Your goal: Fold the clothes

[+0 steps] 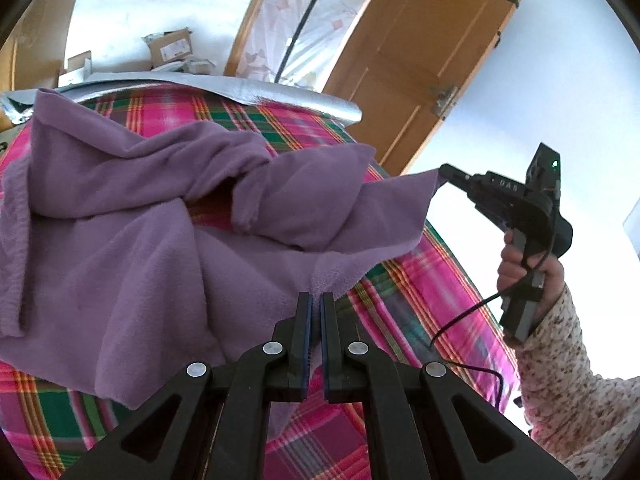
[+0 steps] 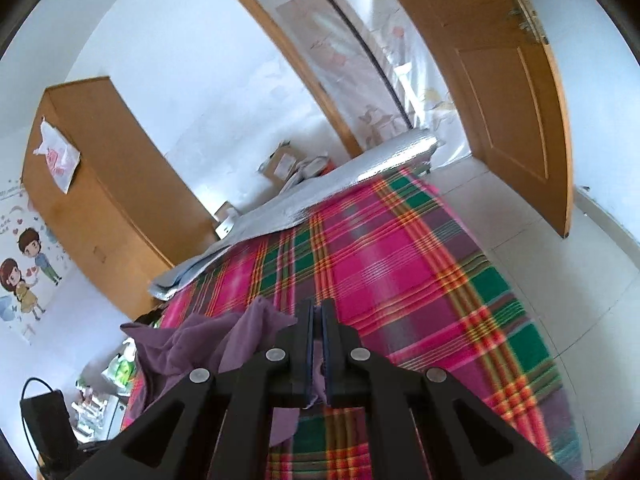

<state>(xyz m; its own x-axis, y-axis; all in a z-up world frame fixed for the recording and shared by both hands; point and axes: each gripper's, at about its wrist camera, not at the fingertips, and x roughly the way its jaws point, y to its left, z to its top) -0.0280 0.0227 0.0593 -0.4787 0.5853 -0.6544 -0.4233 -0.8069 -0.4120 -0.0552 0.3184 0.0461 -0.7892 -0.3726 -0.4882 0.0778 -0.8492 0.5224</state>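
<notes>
A crumpled purple fleece garment (image 1: pixel 132 208) lies on the bed's pink-and-green plaid blanket (image 1: pixel 420 280). The left tool (image 1: pixel 316 300) is clamped narrow on the garment's near edge. The right tool (image 1: pixel 442 171), held by a hand (image 1: pixel 520 264) in a speckled sleeve (image 1: pixel 568 392), pinches a far corner, lifted clear of the blanket.

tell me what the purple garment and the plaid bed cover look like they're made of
Purple garment: soft matte fleece or brushed knit, by its fuzzy nap and rounded folds. Plaid bed cover: flat woven cloth, likely cotton, lying smooth with crisp stripes and no sheen.
</notes>
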